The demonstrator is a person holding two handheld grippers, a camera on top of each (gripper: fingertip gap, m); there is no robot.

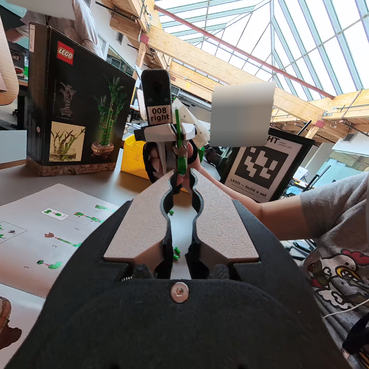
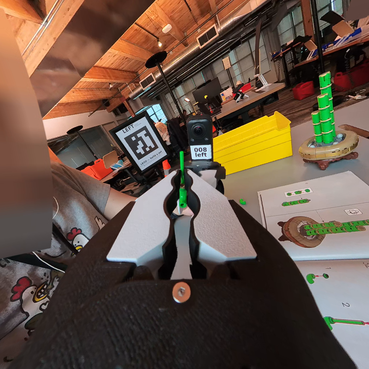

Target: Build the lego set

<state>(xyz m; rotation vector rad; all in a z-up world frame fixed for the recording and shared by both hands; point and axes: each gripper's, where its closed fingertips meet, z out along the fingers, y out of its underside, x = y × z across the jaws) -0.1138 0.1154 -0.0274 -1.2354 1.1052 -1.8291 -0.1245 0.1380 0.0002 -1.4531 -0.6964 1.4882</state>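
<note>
My right gripper (image 2: 181, 172) is shut on a thin green rod (image 2: 181, 159) and holds it upright above the table. A short green cylinder piece (image 2: 183, 196) sits on the rod's lower part. In the left wrist view the rod (image 1: 177, 121) stands in the right gripper (image 1: 179, 134). My left gripper (image 1: 182, 172) faces it, its tips closed around the lower end of the cylinder piece (image 1: 182, 163). A hand behind hides the exact contact. A partly built green bamboo model (image 2: 324, 123) stands in its tan pot at the right.
The open instruction booklet (image 1: 50, 229) (image 2: 319, 223) lies on the grey table. A yellow bin (image 2: 251, 143) (image 1: 132, 157), the set's dark box (image 1: 79, 99) and two framed marker signs (image 1: 263, 165) (image 2: 142, 143) stand behind. Loose green pieces (image 2: 242, 201) (image 1: 176, 252) lie on the table. A person's arm (image 1: 269, 215) reaches in. Left and right tips are no more than a few centimetres apart.
</note>
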